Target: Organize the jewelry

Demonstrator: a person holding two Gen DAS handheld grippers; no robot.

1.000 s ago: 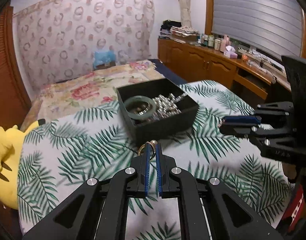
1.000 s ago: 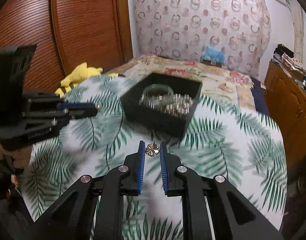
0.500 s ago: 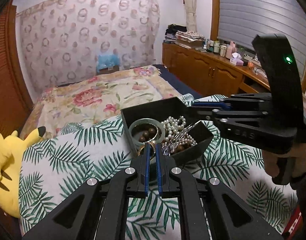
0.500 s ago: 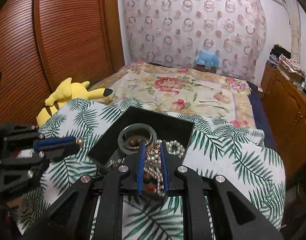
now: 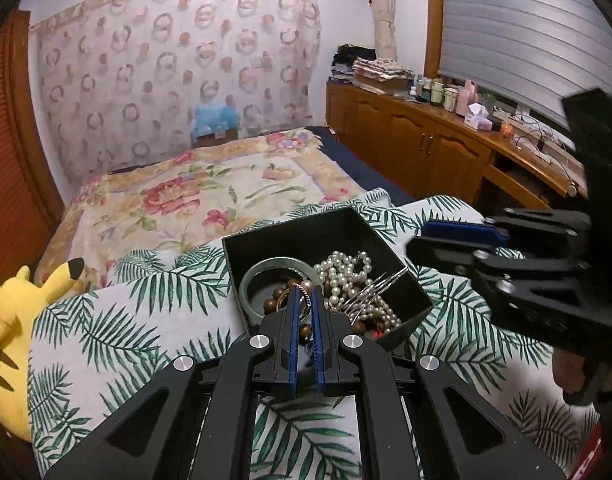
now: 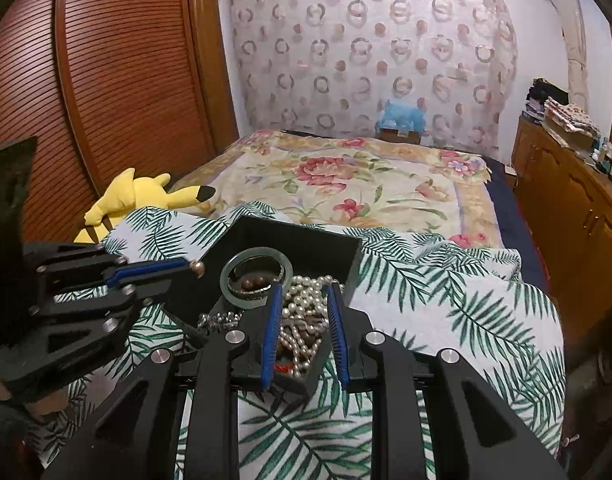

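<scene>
Dim warm indoor light; fisheye-curved, vignetted edges.

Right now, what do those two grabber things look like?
Both are made of matte black plastic. The left gripper and the right gripper each have two long flat fingers lined with ribbed blue pads, on angular black arms with cut-out windows. Round silver bolts shine at the joints. Each has a tall black block at the back. No cables show.

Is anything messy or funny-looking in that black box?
Yes. Inside the black box, the pearl strand, brown beads and thin silver pins lie tangled in one heap, partly over the green bangle. It looks jumbled, not sorted. Nothing looks broken.
</scene>
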